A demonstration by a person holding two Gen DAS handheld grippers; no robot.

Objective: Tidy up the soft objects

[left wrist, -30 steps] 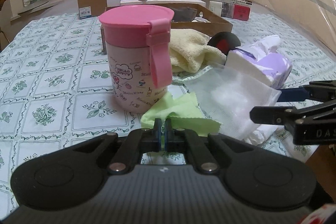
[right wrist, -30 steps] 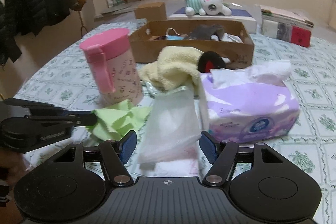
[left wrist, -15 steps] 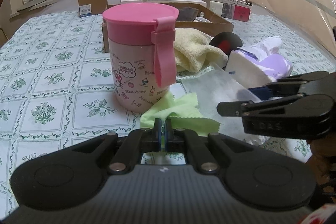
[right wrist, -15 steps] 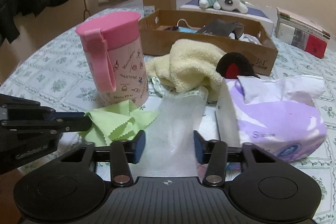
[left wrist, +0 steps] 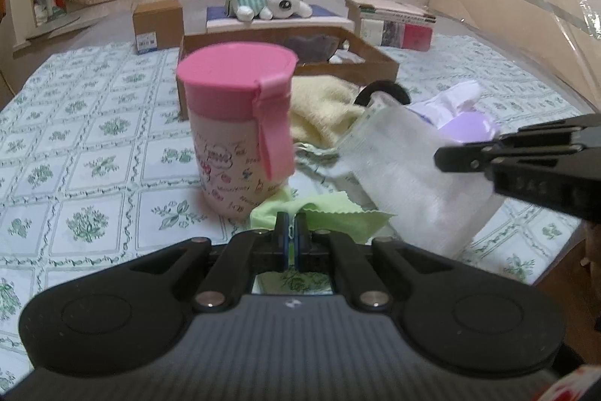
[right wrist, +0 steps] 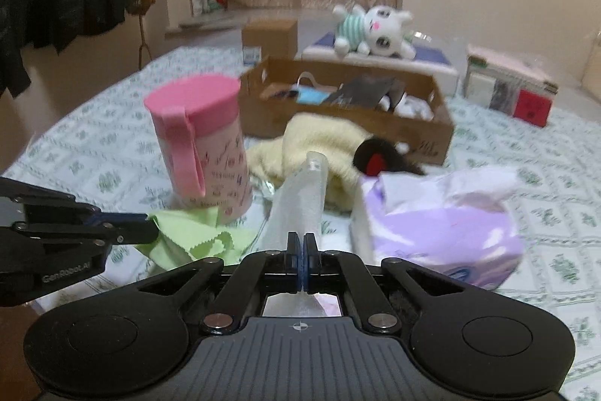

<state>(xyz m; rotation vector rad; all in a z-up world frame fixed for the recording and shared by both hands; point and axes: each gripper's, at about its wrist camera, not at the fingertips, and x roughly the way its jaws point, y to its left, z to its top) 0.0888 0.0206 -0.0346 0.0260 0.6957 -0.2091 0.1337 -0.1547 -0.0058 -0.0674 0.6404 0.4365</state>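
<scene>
My left gripper (left wrist: 290, 235) is shut on the near edge of a light green cloth (left wrist: 330, 217) that lies by the pink-lidded cup (left wrist: 236, 134). My right gripper (right wrist: 303, 250) is shut on a white gauze packet (right wrist: 300, 209) and holds it lifted off the table; the packet also shows in the left wrist view (left wrist: 409, 183). A yellow towel (right wrist: 319, 141) and a black-and-red soft item (right wrist: 379, 160) lie in front of the cardboard box (right wrist: 428, 138). The green cloth shows in the right wrist view (right wrist: 191, 235) too.
A purple tissue pack (right wrist: 439, 232) lies right of the packet. The box holds a mask and dark items. A white plush bunny (right wrist: 372, 32) lies on a book behind it. A small carton (right wrist: 268, 38) and stacked books (right wrist: 507, 89) stand at the back. The tablecloth (left wrist: 75, 153) extends left.
My right gripper has closed on the white gauze packet and raised it off the table. My left gripper stays shut on the green cloth, almost unmoved.
</scene>
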